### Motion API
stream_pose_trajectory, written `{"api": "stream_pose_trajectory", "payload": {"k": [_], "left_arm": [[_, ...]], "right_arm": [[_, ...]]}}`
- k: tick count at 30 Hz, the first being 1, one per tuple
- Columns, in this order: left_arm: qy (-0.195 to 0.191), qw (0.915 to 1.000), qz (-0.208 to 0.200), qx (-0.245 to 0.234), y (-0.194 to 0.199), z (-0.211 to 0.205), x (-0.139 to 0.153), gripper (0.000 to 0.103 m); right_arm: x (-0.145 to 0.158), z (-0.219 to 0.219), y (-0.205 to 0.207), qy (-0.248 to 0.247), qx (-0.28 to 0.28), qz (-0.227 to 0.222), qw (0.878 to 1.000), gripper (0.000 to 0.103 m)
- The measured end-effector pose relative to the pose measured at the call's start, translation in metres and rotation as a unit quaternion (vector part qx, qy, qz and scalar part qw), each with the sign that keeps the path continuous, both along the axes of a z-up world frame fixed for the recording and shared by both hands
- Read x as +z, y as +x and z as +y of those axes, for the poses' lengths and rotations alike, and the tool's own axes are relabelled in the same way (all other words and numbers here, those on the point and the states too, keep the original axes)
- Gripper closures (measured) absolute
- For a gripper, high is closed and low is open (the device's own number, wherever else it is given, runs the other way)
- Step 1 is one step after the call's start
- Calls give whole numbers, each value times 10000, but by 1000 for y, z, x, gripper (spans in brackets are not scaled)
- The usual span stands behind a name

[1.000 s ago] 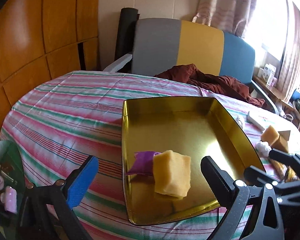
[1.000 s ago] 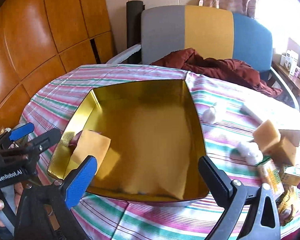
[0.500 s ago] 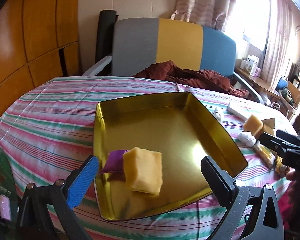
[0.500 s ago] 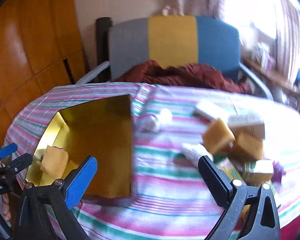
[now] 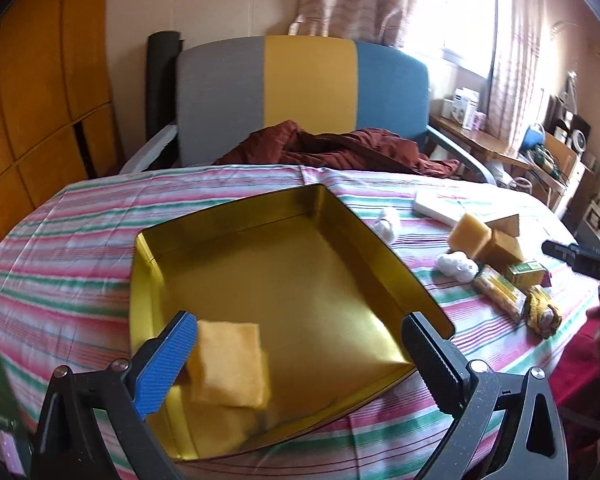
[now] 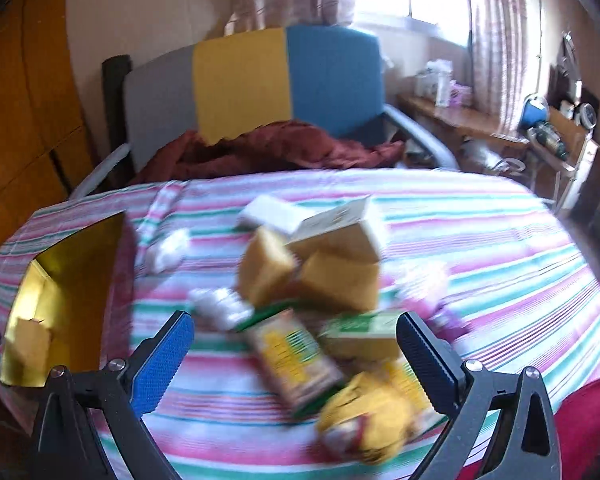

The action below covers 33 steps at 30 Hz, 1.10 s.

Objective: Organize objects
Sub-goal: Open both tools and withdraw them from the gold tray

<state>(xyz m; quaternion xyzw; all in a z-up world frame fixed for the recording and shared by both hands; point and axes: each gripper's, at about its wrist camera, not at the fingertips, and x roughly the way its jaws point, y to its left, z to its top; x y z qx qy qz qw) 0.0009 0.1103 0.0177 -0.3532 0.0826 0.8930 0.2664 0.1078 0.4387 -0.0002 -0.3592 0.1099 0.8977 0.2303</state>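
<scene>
Surface: table (image 5: pixel 72 240) under striped cloth
Left part: gold tin (image 5: pixel 300 272)
Right part: sponges (image 5: pixel 470 236), cotton balls (image 5: pixel 458 266), white box (image 5: pixel 436 208), green packets (image 6: pixel 296 356), yellow bag (image 6: pixel 372 412)

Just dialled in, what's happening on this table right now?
A person is tidying loose items into a shallow gold metal tray on the striped tablecloth. One yellow sponge block already lies in the tray. The left gripper hangs open over it, holding nothing. The right gripper, also open, faces the pile of yellow sponge blocks and small printed packets outside the tray.
</scene>
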Motion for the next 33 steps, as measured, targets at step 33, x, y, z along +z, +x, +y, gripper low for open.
{"api": "stream_pose_trajectory", "payload": {"k": [33], "left_arm": [[-868,9883,-791,-975,-95,186,-31,16]], "right_arm": [[-29,96,18,-1645,-790,351,9826,4]]}}
